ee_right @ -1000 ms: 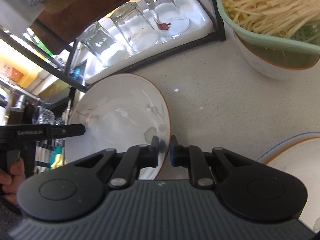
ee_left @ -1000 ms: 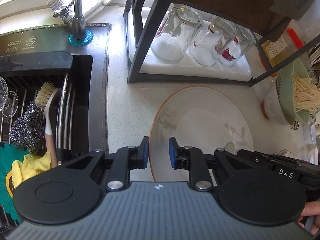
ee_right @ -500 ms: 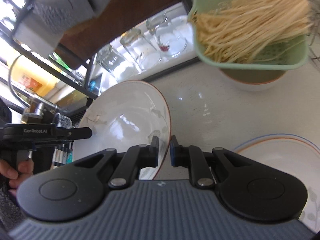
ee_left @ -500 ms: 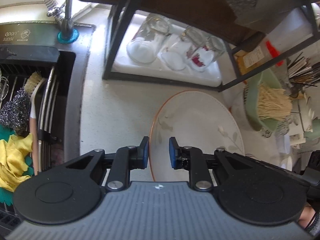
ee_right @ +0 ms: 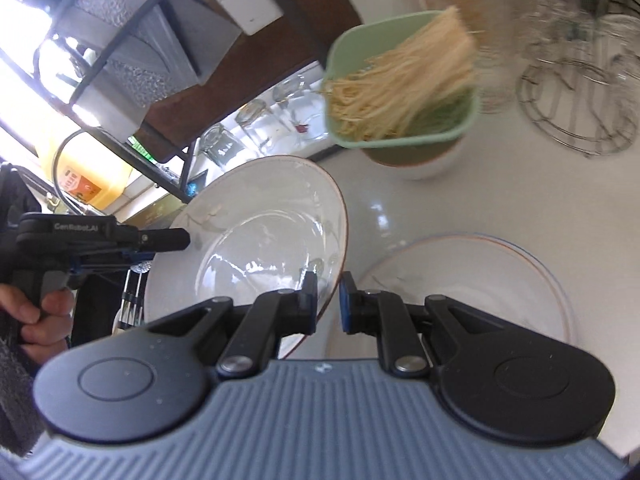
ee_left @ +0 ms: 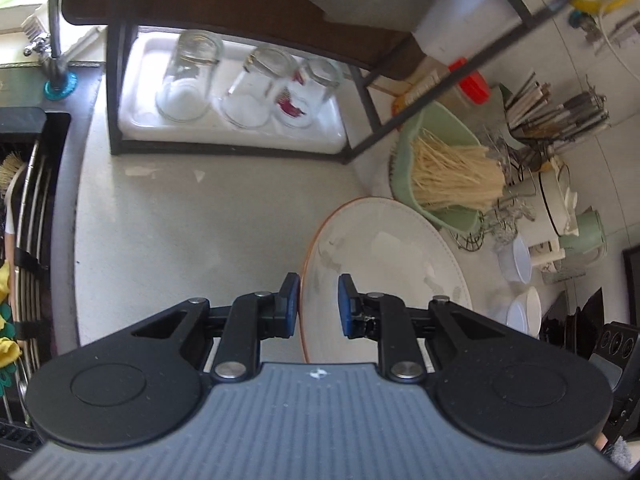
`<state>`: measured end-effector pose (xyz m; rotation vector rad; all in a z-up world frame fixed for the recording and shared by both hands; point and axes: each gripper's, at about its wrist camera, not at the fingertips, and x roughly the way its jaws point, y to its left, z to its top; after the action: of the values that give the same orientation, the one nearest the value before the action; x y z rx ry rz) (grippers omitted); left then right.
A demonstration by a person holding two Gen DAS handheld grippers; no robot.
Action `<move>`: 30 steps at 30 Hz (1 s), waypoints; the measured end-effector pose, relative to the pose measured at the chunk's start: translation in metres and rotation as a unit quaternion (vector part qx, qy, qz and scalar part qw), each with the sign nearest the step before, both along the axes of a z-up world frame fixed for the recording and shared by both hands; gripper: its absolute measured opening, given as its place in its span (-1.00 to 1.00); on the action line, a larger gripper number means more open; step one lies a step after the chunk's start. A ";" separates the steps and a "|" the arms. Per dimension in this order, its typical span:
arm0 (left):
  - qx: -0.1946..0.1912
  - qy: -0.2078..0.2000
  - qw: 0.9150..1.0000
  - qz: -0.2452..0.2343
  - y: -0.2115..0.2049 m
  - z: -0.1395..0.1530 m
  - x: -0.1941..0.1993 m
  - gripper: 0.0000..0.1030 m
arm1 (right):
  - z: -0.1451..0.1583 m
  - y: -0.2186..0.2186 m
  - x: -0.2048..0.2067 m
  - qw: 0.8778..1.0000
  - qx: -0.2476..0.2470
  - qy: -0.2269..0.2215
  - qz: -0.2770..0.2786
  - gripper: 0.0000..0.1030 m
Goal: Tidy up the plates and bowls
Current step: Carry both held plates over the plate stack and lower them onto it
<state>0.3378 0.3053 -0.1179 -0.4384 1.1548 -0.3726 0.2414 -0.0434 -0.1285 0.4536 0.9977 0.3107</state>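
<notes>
I read both grippers clamped on the same plate [ee_right: 256, 236]: left gripper [ee_left: 318, 304] fingers narrow on its left rim, right gripper [ee_right: 328, 300] fingers near-closed on its right rim. Plate is tilted, off the counter [ee_left: 180, 216]. A second plate [ee_right: 472, 280] lies flat on the counter, just right of the held one. Beyond it: green basket [ee_right: 404, 92] w/ noodles, sitting in a bowl.
</notes>
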 end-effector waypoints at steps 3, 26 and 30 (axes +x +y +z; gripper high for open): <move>-0.001 0.011 1.000 -0.004 -0.016 -0.007 -0.009 -0.54 | -0.001 -0.013 -0.009 1.000 0.000 0.000 -0.008 -0.73; 0.036 0.066 0.997 -0.013 -0.100 -0.059 -0.048 -0.54 | -0.050 -0.078 -0.045 0.999 -0.027 0.018 -0.027 -0.74; 0.055 0.064 0.996 -0.018 -0.110 -0.059 -0.047 -0.54 | -0.057 -0.079 -0.048 0.999 -0.030 0.022 -0.027 -0.74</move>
<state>0.2907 0.1955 -0.1768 -0.3503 1.3021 -0.3142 0.1935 -0.1223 -0.1853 0.4335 1.0337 0.2220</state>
